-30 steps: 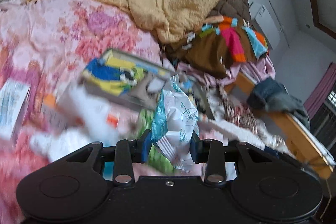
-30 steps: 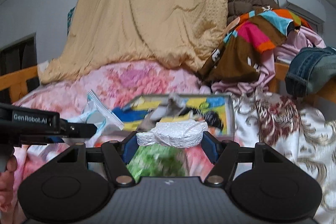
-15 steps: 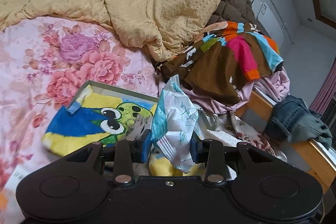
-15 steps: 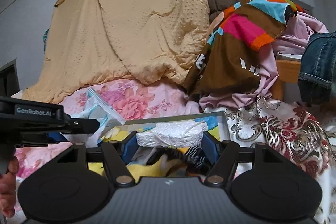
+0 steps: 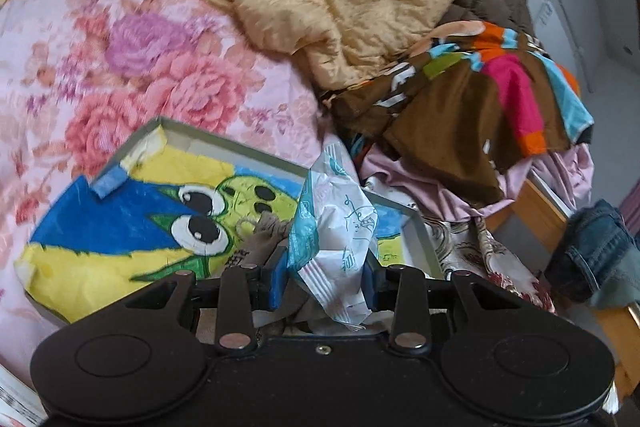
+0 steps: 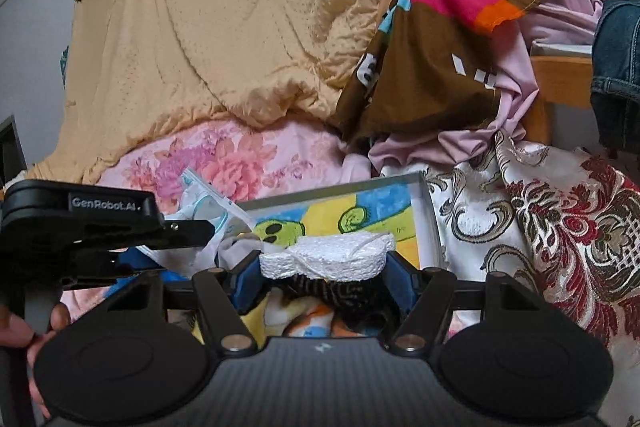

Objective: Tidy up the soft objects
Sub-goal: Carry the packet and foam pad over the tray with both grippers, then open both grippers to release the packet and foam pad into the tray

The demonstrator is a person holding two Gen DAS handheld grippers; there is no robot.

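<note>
crinkled white-teal wrapper pack upright over tray | white foam pad flat, level above tray

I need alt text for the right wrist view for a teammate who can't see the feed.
The right claw grips a white foam piece over a shallow grey box lined with a frog cartoon picture, on a pink floral bedspread. At left, the left claw holds a crumpled white and teal packet; behind lie a tan quilt and piled clothes.

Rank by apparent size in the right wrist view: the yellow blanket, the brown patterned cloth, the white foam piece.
1. yellow blanket
2. brown patterned cloth
3. white foam piece, although it is nearest to the camera, held in the right gripper.
</note>
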